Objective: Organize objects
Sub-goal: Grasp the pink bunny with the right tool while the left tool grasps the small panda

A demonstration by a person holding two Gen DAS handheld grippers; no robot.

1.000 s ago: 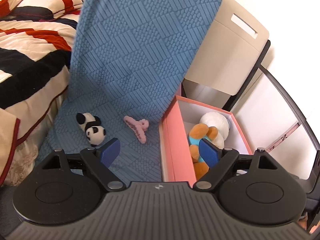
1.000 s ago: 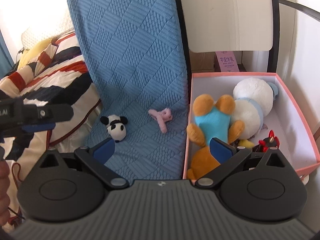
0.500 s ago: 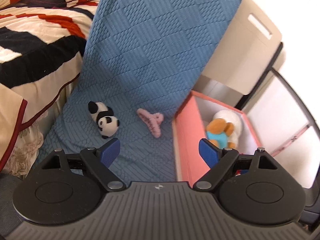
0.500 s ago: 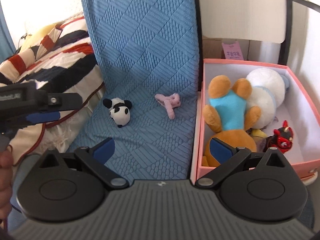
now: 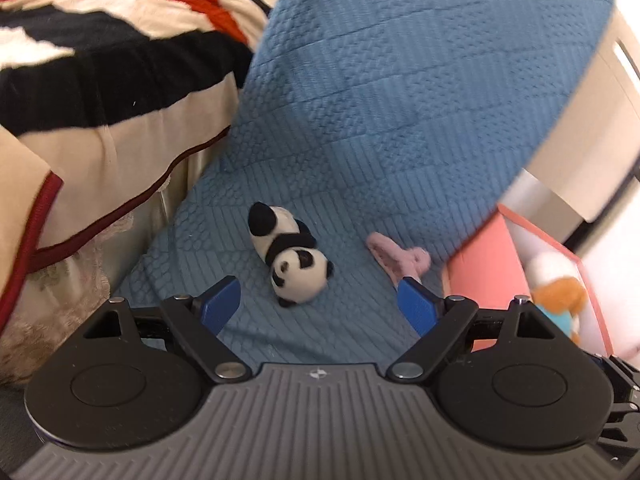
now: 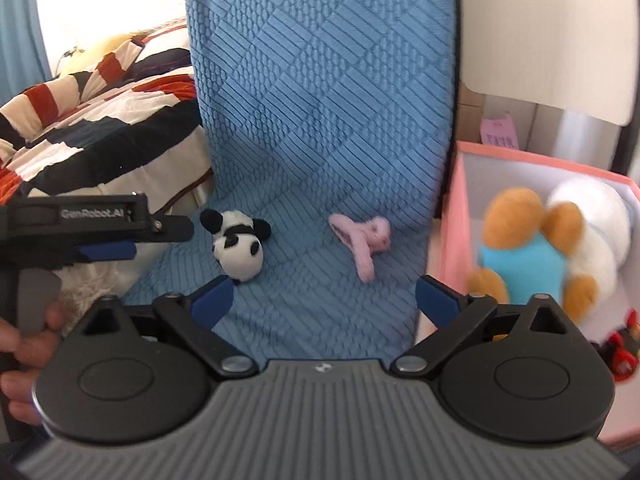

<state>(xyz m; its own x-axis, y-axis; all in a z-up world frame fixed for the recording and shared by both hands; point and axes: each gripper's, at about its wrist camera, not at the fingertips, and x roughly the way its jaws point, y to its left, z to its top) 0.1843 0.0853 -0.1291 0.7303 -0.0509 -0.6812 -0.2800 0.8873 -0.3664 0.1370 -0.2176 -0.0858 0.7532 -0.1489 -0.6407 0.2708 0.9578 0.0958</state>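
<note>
Closer now, left claw point(image 5: 318, 306) gapes wide, empty, near the panda point(image 5: 290, 260).

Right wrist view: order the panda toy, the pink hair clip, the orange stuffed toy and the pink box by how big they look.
1. Pink box
2. Orange stuffed toy
3. Panda toy and pink hair clip: these look about alike, so I won't rank them.

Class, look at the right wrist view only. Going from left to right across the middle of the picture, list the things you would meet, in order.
Black left gripper → black-and-white plush panda → pink fuzzy hair claw clip → pink storage box → orange plush toy in a turquoise shirt → white round plush toy.
</note>
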